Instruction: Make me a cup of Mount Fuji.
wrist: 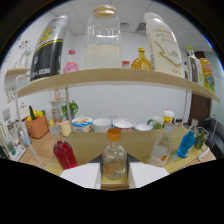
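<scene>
A small clear glass bottle [114, 159] with an orange cap and pale liquid stands upright between my two white fingers [84, 175]. Both fingers lie against its sides, so my gripper [114, 172] is shut on it. Its base is just above the wooden counter [87, 142]. On the counter to its left is a bottle of red syrup [65, 154]. To the right are a clear bottle with an orange label [161, 150] and a bottle of blue syrup [186, 144].
A row of cups and bowls [102, 124] lines the counter beyond the bottle. A wooden shelf [115, 76] above carries a tall milk jar [102, 42], cartons [162, 45] and small bottles. An orange plant pot [36, 125] stands far left.
</scene>
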Demonstrator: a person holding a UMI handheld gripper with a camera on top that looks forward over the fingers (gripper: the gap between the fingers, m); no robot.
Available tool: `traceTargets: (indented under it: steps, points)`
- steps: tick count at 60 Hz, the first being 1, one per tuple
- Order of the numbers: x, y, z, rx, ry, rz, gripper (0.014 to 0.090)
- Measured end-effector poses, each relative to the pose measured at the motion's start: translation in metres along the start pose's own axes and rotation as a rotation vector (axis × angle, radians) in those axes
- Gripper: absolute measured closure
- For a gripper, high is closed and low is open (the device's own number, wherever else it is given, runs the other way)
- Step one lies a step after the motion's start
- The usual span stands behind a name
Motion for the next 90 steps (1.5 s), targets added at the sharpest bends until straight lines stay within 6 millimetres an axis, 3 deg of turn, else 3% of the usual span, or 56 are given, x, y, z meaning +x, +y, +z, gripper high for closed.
traceTargets:
  steps: [18, 26, 31, 40, 52, 63, 80, 90]
  points:
    - [0.002, -0.002, -0.009, -0.001, -0.007, -0.013, 0.0696]
    - [0.002, -0.011, -0.031, 0.023, -0.012, -0.003, 0.0695]
    - [0.001, -0.006, -0.049, 0.027, -0.024, 0.007, 0.0696]
    - [-0.002, 0.04, -0.079, -0.034, -0.042, 0.043, 0.0698]
    - [0.0, 0.103, -0.092, -0.13, -0.036, 0.12, 0.0698]
    - [0.0, 0.11, -0.09, -0.151, -0.099, 0.521, 0.0698]
    - [-0.007, 0.082, -0.086, -0.116, -0.276, 1.318, 0.0698]
    - [-0.004, 0.083, -0.082, -0.108, -0.339, 1.704, 0.0699]
